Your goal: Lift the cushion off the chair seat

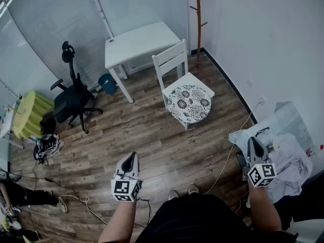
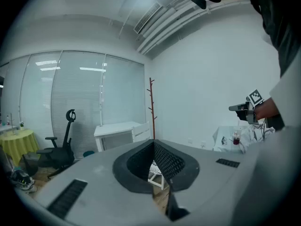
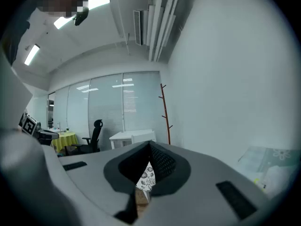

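A round cushion (image 1: 188, 103) with a black-and-white flower print lies on the seat of a white wooden chair (image 1: 172, 59) in the middle of the room. Both grippers hang well short of it, near my body. My left gripper (image 1: 132, 157) is shut with nothing in it, over the wood floor. My right gripper (image 1: 251, 142) is also shut and empty, to the chair's near right. In the left gripper view a bit of the chair (image 2: 157, 178) shows past the closed jaws. The right gripper view shows a strip of the cushion (image 3: 147, 177) below its closed tips.
A white table (image 1: 139, 42) stands behind the chair, a wooden coat stand (image 1: 198, 19) in the far corner. A black office chair (image 1: 73, 97) and a yellow-covered table (image 1: 30, 113) are at left. Cables (image 1: 228, 158) trail over the floor. Crumpled fabric and clutter (image 1: 288, 146) lie at right.
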A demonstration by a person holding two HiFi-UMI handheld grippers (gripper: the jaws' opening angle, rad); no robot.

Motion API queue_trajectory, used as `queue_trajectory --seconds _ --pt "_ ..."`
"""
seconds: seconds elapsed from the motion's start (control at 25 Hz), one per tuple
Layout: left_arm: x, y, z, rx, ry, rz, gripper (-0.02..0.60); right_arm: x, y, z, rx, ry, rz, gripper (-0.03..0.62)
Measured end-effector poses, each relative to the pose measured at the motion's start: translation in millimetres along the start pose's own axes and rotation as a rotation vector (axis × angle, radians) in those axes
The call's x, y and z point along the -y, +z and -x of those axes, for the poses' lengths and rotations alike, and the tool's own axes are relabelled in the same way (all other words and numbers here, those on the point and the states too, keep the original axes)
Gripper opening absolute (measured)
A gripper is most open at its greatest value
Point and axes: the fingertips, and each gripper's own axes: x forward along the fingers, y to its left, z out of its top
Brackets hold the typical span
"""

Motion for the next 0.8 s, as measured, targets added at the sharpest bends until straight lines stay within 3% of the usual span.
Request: queue_trajectory --seconds 0.44,0.64,0.8 --pt "29.8 12.2 -14.5 -0.001 0.007 -0.035 0.005 26.2 -4.2 -7.8 0.003 0.034 -0.014 0.009" --pt "46.6 31.4 -40.0 0.011 0.003 -0.061 0.005 51.2 -5.2 -10.7 0.012 0.043 -0.067 0.009" --pt "67.4 42.7 -60.2 0.045 -0.003 -0.088 0.005 60.9 -11.4 -9.6 0.004 0.074 -0.041 0.009"
